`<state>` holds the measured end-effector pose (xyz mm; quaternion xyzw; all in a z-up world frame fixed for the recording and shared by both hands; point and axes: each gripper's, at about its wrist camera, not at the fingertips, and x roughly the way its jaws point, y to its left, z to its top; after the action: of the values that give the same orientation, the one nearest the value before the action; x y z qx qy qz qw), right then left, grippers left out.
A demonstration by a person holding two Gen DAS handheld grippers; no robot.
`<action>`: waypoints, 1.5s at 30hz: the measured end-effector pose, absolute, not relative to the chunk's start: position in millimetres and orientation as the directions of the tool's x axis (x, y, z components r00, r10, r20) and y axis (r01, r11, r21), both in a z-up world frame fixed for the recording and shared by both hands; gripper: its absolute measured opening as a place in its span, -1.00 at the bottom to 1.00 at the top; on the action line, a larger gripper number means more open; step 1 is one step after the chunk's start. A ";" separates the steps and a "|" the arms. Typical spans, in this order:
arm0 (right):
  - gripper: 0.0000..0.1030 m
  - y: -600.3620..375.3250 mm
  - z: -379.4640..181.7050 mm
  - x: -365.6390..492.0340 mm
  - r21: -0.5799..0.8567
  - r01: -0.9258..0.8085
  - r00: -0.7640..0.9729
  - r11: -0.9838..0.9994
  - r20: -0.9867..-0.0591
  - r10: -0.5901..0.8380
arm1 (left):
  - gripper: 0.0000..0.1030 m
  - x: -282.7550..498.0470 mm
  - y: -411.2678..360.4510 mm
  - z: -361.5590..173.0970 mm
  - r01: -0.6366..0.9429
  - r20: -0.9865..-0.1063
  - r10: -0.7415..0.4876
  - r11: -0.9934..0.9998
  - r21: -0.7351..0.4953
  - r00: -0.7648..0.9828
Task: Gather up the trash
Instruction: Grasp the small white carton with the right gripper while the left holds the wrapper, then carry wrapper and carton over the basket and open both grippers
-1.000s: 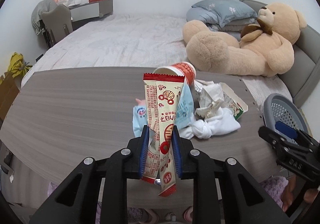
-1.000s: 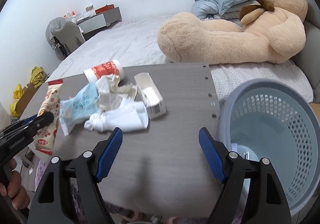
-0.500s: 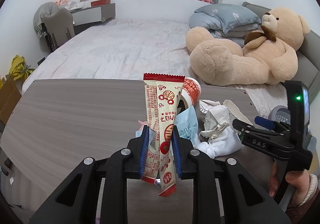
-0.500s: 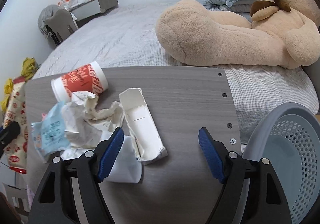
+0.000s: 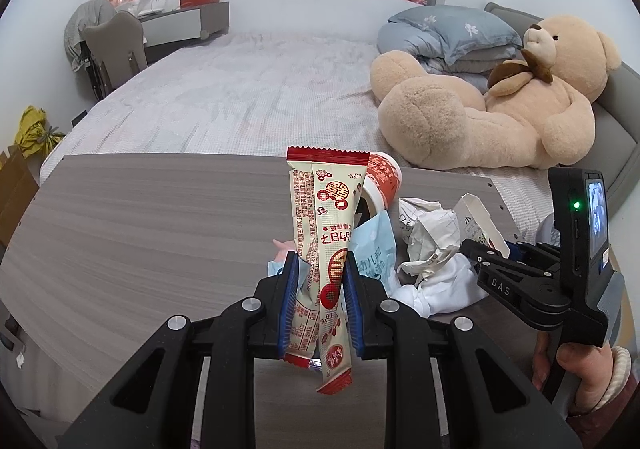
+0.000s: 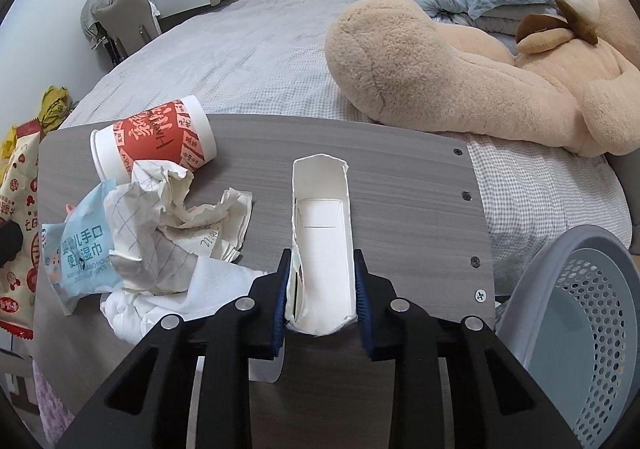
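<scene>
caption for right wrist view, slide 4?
Right gripper shut on torn white carton on the table, grey basket alongside.

The left gripper [image 5: 319,305] pinches a red-and-cream snack wrapper [image 5: 322,233] upright above the near edge of the table [image 5: 140,225]; a paper cup [image 5: 380,181], crumpled paper [image 5: 430,237] and white cloth [image 5: 436,289] lie toward its right edge; the right gripper [image 5: 486,257] reaches in there.

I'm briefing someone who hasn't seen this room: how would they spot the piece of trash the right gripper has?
On the grey wood-grain table at the foot of the bed, look between the paper litter and the blue perforated bin. There the right gripper has just closed on a white carton. Unlike the crumpled paper and red-printed cup, it is a plain, torn-open box.
</scene>
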<state>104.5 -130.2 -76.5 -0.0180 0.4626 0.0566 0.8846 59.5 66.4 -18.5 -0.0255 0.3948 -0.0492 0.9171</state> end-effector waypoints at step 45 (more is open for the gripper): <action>-0.46 -353.6 -27.9 -73.4 0.212 0.260 0.673 0.942 -0.740 -0.020 | -0.56 15.8 -180.5 -7.1 0.521 -0.755 -0.342 0.853 -0.002 0.559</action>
<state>-73.4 -353.6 -27.9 0.1515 0.3970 -0.0776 0.9019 15.8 -180.5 -7.1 0.1117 0.3999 -0.2466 0.8757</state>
